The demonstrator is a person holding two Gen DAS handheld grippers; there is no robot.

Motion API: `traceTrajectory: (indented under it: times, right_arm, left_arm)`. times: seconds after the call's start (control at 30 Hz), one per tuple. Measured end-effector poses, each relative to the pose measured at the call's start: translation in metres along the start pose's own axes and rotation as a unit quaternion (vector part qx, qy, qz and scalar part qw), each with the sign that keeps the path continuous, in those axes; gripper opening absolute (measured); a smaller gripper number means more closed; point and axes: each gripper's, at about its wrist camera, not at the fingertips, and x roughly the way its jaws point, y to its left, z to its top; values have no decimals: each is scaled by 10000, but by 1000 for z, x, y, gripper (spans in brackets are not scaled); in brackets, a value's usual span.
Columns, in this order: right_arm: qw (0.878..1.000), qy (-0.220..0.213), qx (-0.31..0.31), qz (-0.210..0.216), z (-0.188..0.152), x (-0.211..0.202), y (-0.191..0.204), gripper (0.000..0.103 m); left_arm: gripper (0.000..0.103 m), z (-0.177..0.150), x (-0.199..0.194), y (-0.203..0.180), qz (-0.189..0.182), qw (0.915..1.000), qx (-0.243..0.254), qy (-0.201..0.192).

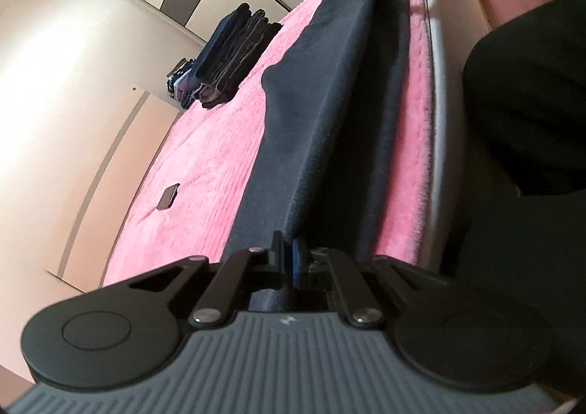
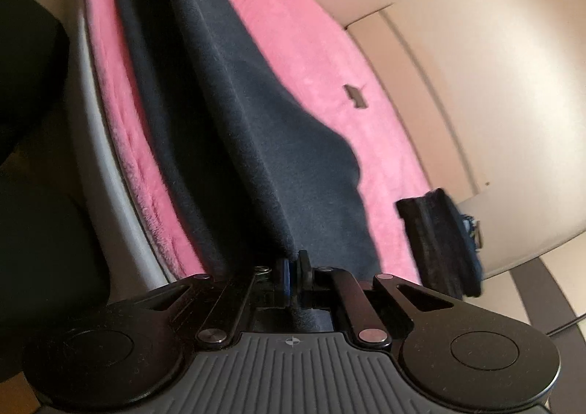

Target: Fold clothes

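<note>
Pink bed [image 1: 205, 165] carrying dark garment [image 1: 322, 102] along its near edge, left gripper [image 1: 289, 256] and right gripper [image 2: 293, 269] each clamping one end, folded stack [image 1: 234, 58] lying toward the far side

No words, brand names or numbers can be read anywhere in either view. The only sign is a small pale mark moulded into the ribbed grey housing [image 1: 289, 348] of each gripper, at the middle of the housing's front edge just behind the fingers: in the left wrist view it is a blurred, cross-like emblem [image 1: 285, 320], and in the right wrist view a small circle crossed by two lines [image 2: 292, 341]. Neither carries letters.
</note>
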Motion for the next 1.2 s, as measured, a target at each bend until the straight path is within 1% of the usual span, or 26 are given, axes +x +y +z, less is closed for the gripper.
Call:
traceTrajectory:
  times: [0.07,0.13,0.2,0.27,0.33,0.37,0.4,0.43,0.47,0.5,0.53,0.57,0.6,0.63,0.67,0.7,0.73,0.77,0.83,0.93,1.0,1.03,1.07,1.1,1.17,1.2]
  right_arm:
    - [10000,36,-15,52,-2,-3,7,1]
    - [9998,130,-65,125,-7,7,17,1]
    - [9998,145,81,71,-9,10,20,1]
    - [9991,115,411,51,-11,5,12,2]
    - [9970,155,757,39,-16,-3,4,5]
    - [9955,199,923,8,-20,-8,1,15]
    - [9932,230,1139,-42,-26,-13,-4,36]
    - [9904,252,1359,-88,-32,-17,-9,45]
    - [9866,260,1605,-129,-38,-22,-16,51]
    - [9810,280,1911,-201,-45,-25,-25,51]
    - [9725,304,2291,-293,-53,-28,-36,51]
    - [9610,334,2721,-368,-61,-28,-49,51]
    - [9475,363,3147,-442,-69,-27,-62,51]
    - [9312,403,3583,-529,-77,-26,-75,51]
    - [9105,474,4056,-648,-88,-21,-88,51]
    - [8872,544,4518,-765,-99,-17,-102,51]
    - [8602,617,4987,-873,-111,-13,-115,51]
    - [8274,697,5489,-959,-126,-10,-127,51]
    - [7554,821,6410,-1083,-154,-4,-149,51]
    - [6609,694,7425,-850,-190,-5,-159,50]
    - [5987,659,7955,-666,-212,-2,-158,50]
    - [5724,617,8156,-586,-222,-2,-158,48]
    - [5626,512,8234,-539,-228,-2,-158,32]
    - [5526,408,8310,-493,-235,-3,-159,12]
    - [5348,249,8438,-377,-245,-5,-161,6]
    - [5336,226,8447,-359,-247,-11,-162,6]
  left_arm:
    - [4,-1,5,-6,-103,9998,112,86]
    - [4,-2,15,-17,-199,9992,295,207]
    - [5,-2,18,-23,-158,9985,458,249]
    - [8,-2,15,-18,-156,9988,354,307]
    - [10,-7,9,-10,-171,9990,172,380]
    - [10,-9,6,-6,-174,9990,67,417]
    - [10,-12,2,-2,-168,9988,-54,447]
    - [10,-14,-2,2,-161,9986,-187,470]
    - [10,-16,-7,6,-132,9984,-298,471]
    - [10,-17,-12,9,-65,9982,-392,445]
    - [10,-16,-16,14,16,9979,-487,421]
    - [10,-15,-18,18,92,9975,-574,404]
    - [10,-12,-18,22,151,9967,-694,384]
    - [10,-8,-17,28,194,9956,-848,360]
    - [10,-4,-14,32,224,9945,-965,332]
    - [10,3,-10,35,241,9938,-1044,298]
    - [10,9,-6,38,248,9934,-1085,264]
    - [10,17,-2,38,221,9937,-1080,214]
    - [11,34,7,36,110,9943,-1055,77]
    - [15,57,20,24,-176,9955,-924,-149]
    - [15,70,31,14,-345,9958,-810,-243]
    - [15,75,36,10,-416,9958,-778,-264]
    - [15,79,41,8,-471,9955,-782,-260]
    - [15,81,44,6,-519,9952,-794,-248]
    - [15,86,50,2,-614,9945,-817,-224]
    - [15,87,51,1,-641,9944,-814,-218]
